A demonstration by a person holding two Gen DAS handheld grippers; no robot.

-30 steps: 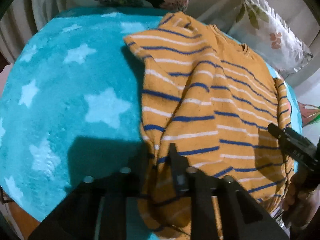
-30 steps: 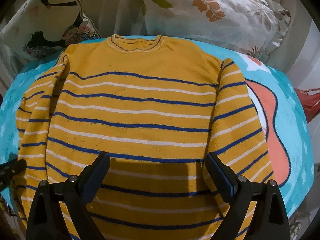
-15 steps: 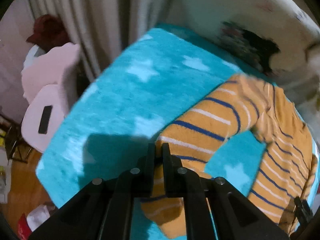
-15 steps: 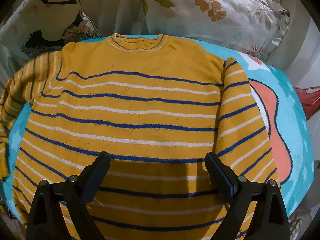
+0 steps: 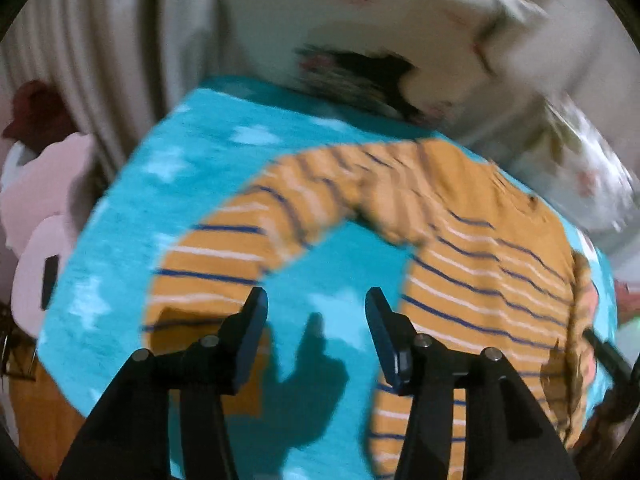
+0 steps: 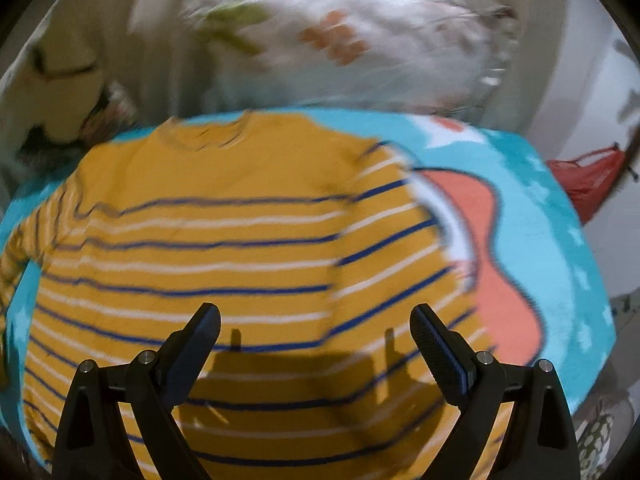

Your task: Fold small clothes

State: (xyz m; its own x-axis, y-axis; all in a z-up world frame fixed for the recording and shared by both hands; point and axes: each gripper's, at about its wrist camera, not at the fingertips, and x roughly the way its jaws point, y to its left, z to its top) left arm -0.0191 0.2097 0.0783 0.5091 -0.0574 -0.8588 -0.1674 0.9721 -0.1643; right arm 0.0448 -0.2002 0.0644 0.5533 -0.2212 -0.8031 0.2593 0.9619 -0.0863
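Observation:
A small orange sweater [image 6: 224, 240] with blue and white stripes lies flat on a turquoise blanket [image 6: 532, 216]. Its left sleeve [image 5: 248, 240] is spread out to the side in an arc. My left gripper [image 5: 316, 304] hovers above the blanket just past the sleeve's cuff, its jaws opening with nothing between them. My right gripper [image 6: 316, 320] stands open above the sweater's lower body, holding nothing. The sweater's right sleeve [image 6: 400, 248] lies folded along the body. Both views are blurred by motion.
Floral pillows [image 6: 360, 40] lean at the far side of the blanket. A pink chair [image 5: 44, 216] and a curtain [image 5: 92, 40] stand to the left of the blanket, with wooden floor [image 5: 36, 412] below. A red bag [image 6: 588, 176] is at the right.
My left gripper pulled the left sleeve out sideways from over the body, then let go of it and lifted away. My right gripper stayed open and drew back a little.

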